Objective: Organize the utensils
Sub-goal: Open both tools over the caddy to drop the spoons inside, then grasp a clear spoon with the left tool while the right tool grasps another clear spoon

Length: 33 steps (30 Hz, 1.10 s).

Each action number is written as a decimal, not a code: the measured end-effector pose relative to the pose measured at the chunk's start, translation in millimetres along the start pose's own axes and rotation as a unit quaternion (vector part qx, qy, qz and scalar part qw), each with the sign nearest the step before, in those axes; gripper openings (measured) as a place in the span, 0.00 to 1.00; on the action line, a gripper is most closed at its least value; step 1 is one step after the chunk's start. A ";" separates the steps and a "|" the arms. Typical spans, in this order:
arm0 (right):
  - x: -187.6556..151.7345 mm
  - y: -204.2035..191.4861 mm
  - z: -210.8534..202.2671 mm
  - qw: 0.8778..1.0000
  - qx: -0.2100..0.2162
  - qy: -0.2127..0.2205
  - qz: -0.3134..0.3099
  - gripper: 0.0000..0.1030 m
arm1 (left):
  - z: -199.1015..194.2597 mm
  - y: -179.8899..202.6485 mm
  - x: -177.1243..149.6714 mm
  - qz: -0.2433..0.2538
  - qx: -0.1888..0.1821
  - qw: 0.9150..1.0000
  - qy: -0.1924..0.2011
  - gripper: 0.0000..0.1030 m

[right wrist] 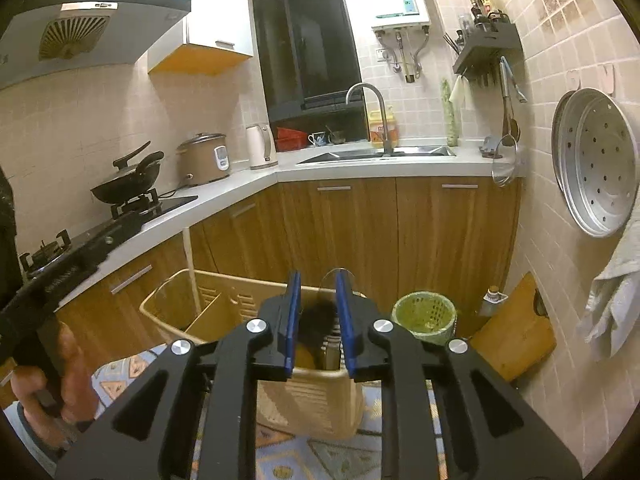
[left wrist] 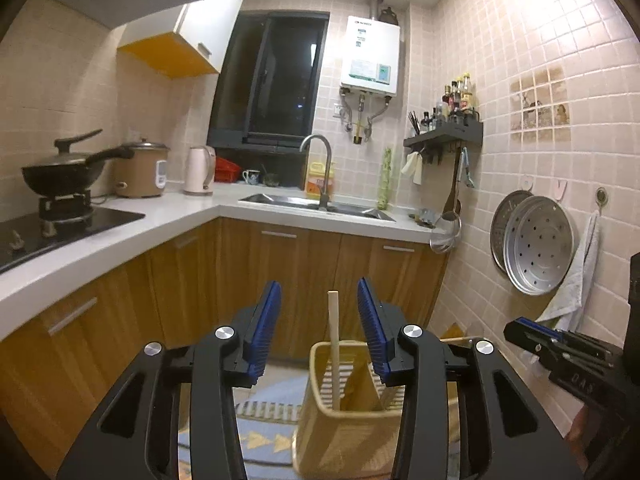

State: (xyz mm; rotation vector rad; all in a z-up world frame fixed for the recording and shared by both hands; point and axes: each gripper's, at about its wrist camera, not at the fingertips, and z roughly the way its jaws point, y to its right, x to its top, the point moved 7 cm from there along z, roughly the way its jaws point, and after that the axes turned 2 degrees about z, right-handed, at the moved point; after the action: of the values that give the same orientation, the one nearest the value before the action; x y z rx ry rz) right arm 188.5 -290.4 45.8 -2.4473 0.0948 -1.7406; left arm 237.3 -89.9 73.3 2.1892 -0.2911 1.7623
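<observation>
A beige slotted utensil holder (left wrist: 352, 412) stands low in front of me, with a divider inside. A pale chopstick (left wrist: 334, 344) stands upright in its left compartment. My left gripper (left wrist: 319, 304) is open and empty above the holder. In the right wrist view the same holder (right wrist: 224, 304) and chopstick (right wrist: 191, 268) show. My right gripper (right wrist: 318, 300) has its jaws narrowly apart over the holder's right compartment, around a thin clear round-edged utensil (right wrist: 338, 274) with a dark part below it. Whether the pads grip it is unclear.
A patterned blue mat (right wrist: 120, 376) lies under the holder. Wooden cabinets (left wrist: 280, 272) and a white counter (left wrist: 120, 224) with wok, rice cooker, kettle and sink lie ahead. A green bin (right wrist: 426, 314) and wooden board (right wrist: 516, 332) stand right. Steamer trays (right wrist: 596, 160) hang on the wall.
</observation>
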 end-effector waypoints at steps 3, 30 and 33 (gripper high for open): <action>3.5 -2.4 -16.7 1.000 0.000 -0.002 -0.003 0.16 | -16.6 -4.6 3.3 -0.006 -0.009 1.000 -0.013 0.43; -200.3 -54.4 -70.2 0.881 0.092 -0.460 0.060 0.27 | -96.4 32.2 -205.3 0.090 -0.170 0.865 -0.463 0.35; -215.3 -57.4 -67.9 0.875 0.077 -0.474 0.052 0.25 | -95.4 33.2 -212.1 0.091 -0.169 0.860 -0.472 0.33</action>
State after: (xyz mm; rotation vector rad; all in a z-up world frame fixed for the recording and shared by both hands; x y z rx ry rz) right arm 51.7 -210.7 -125.1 -2.7834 -0.0207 -0.3396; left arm 92.1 -93.9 -111.4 2.6074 -0.9585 0.4727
